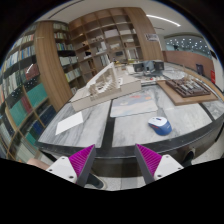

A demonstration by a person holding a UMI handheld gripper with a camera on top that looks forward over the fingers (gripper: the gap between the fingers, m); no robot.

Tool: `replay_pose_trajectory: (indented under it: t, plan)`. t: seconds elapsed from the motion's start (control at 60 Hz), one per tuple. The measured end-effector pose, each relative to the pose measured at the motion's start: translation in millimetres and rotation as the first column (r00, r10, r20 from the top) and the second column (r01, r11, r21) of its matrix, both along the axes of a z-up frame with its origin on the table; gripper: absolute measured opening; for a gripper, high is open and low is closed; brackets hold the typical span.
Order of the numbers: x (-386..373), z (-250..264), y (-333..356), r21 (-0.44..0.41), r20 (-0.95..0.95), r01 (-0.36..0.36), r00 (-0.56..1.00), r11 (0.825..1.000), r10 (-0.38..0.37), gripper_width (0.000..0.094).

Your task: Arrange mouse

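A blue and white mouse [159,124] lies on the grey marble-look table [105,135], ahead of my fingers and a little right of the right one. A light rectangular mat [133,104] lies on the table beyond the mouse, to its left. My gripper [114,158] is held above the table's near part with its two magenta pads wide apart and nothing between them. The left pad [78,160] and right pad [152,158] both show fully.
A white sheet [70,123] lies on the table to the left. A wooden model [108,85] stands further back, and a dark tray [190,90] lies at the far right. Tall bookshelves [60,55] line the left and back walls.
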State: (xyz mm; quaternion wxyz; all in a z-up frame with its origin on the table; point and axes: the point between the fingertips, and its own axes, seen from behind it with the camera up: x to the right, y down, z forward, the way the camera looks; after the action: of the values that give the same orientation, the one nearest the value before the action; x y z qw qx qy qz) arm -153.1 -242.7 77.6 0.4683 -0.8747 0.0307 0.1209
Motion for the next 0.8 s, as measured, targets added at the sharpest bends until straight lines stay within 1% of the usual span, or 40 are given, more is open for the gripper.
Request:
replay_pose_trajectory:
  t: [0.083, 0.1, 0.133, 0.2, 0.3, 0.4, 0.45, 0.5, 0.567, 0.6, 0.65, 0.8]
  plan:
    - [21.9, -9.9, 10.0, -0.016, 0.001, 0.032, 0.999, 0.999, -0.032, 0.0804]
    - [13.4, -7.7, 4.1, -0.023, -0.001, 0.039, 0.999, 0.999, -0.039, 0.0804]
    - [40.4, -20.9, 17.6, -0.042, -0.005, 0.044, 0.999, 0.998, -0.045, 0.0803]
    - [65.2, -34.0, 29.3, -0.063, -0.006, 0.067, 0.998, 0.996, -0.067, 0.0804]
    - [108.1, -44.4, 47.9, -0.060, 0.046, 0.113, 0.993, 0.992, -0.110, 0.0804]
    - [157.6, -54.0, 70.6, -0.033, 0.141, 0.168, 0.977, 0.985, -0.162, 0.0806]
    - [177.5, -62.8, 82.1, -0.036, 0.196, 0.185, 0.965, 0.982, -0.175, 0.0805]
    - [186.8, -72.2, 94.3, -0.041, 0.242, 0.164, 0.959, 0.986, -0.150, 0.0803]
    - [185.1, -81.9, 110.0, -0.044, 0.282, 0.095, 0.956, 0.994, -0.079, 0.0806]
    - [186.5, -85.2, 118.0, -0.045, 0.296, 0.079, 0.953, 0.996, -0.062, 0.0802]
    - [186.3, -87.5, 131.3, -0.036, 0.303, 0.056, 0.952, 0.998, -0.043, 0.0800]
    - [183.7, -91.5, 164.4, -0.019, 0.229, 0.043, 0.973, 0.999, -0.038, 0.0794]
